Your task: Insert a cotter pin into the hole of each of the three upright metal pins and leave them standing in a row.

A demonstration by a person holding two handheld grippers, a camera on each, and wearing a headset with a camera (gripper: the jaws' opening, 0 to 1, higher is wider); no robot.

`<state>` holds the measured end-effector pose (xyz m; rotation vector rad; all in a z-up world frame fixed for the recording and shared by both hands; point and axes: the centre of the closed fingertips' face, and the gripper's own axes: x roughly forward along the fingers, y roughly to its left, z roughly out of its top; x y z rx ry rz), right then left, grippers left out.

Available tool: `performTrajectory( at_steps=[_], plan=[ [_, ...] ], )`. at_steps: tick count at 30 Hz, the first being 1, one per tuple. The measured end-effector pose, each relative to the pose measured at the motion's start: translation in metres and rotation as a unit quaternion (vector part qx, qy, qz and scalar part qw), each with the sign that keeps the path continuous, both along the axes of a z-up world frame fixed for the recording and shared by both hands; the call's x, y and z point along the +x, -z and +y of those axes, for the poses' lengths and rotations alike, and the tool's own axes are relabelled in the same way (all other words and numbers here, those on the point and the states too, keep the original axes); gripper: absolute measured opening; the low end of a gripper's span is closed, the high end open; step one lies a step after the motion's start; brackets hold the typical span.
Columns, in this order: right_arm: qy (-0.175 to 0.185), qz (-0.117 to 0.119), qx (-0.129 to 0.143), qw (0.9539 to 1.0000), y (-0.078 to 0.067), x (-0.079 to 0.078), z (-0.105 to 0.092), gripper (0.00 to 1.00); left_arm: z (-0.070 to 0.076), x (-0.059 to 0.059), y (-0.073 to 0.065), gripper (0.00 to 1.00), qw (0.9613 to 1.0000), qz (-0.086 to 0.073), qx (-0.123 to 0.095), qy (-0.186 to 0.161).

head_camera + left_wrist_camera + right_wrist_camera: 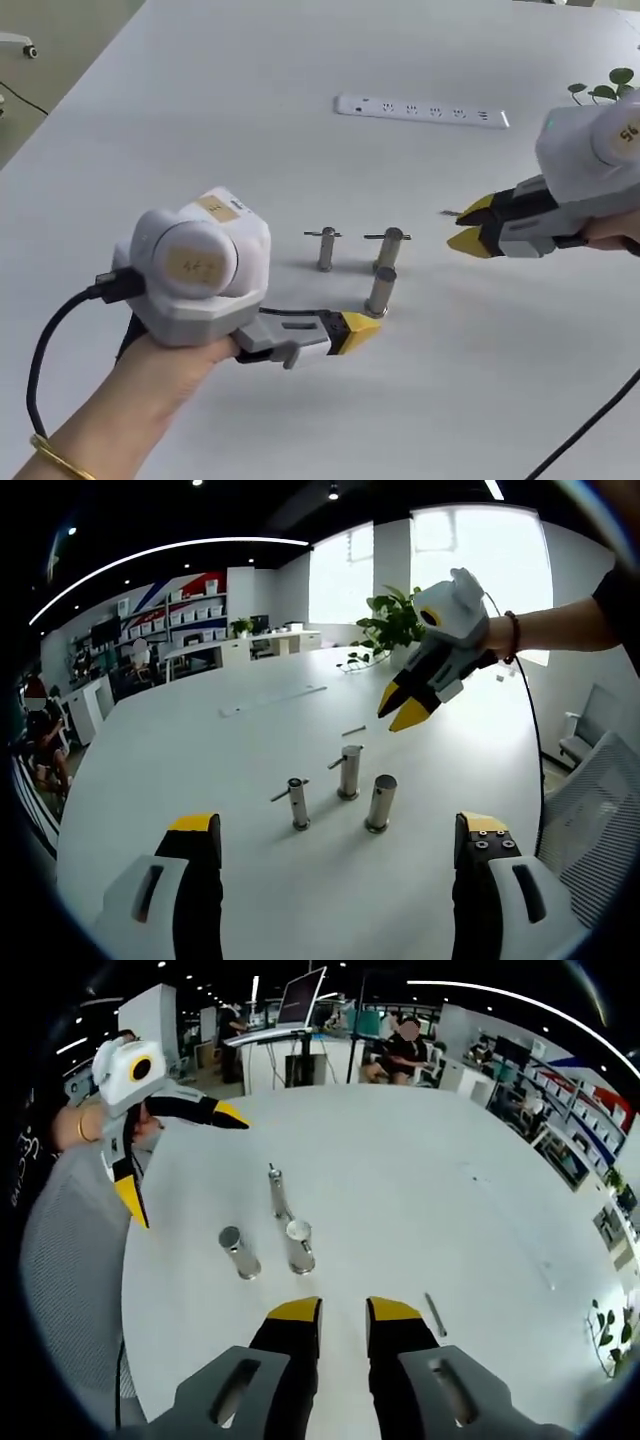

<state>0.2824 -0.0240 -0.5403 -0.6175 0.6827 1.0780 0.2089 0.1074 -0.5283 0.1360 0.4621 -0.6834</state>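
- Presently the left hand-held gripper (337, 823) is held low over the white tabletop (200, 120), with its jaws spread wide and nothing between them.
- Ahead of it, within the span of those jaws, three upright metal pins stand on the tabletop. The plain pin (379, 802) is toward its right jaw and the near crossed pin (297, 803) toward its left jaw. The far crossed pin (348, 770) stands a little farther off, between the other two, so they form a triangle rather than a line.
- Each crossed pin carries a cotter pin through its top: one (312, 233) on the near pin, a second cotter pin (372, 237) on the far one.
- In the head view, a yellow jaw tip of the left hand-held gripper lies near the foot of the plain pin. I cannot tell whether they touch.
- The right hand-held gripper (342, 1312) hangs above the tabletop on the far side of the pins from the left one, pointing back toward them. Its jaws are drawn near together, with a narrow gap that holds nothing.
- A loose cotter pin (435, 1315) lies flat on the tabletop just beside that gripper's right jaw.
- Beyond the right hand-held gripper, well apart from it, a power strip (420, 110) lies on the tabletop, and a plant (600, 88) stands at the edge.
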Motion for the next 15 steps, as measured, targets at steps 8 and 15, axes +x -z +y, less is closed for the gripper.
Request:
performTrajectory(
  at_steps=[8, 15],
  plan=[
    [0.009, -0.005, -0.04, 0.9992, 0.015, 0.026, -0.016, 0.1, 0.0, 0.002, -0.001, 0.96, 1.0, -0.006, 0.0, -0.006],
    [0.02, -0.005, -0.08, 0.9966, 0.032, 0.05, -0.035, 0.09, 0.0, 0.003, 0.0, 0.95, 1.0, -0.004, 0.001, -0.009]
  ],
)
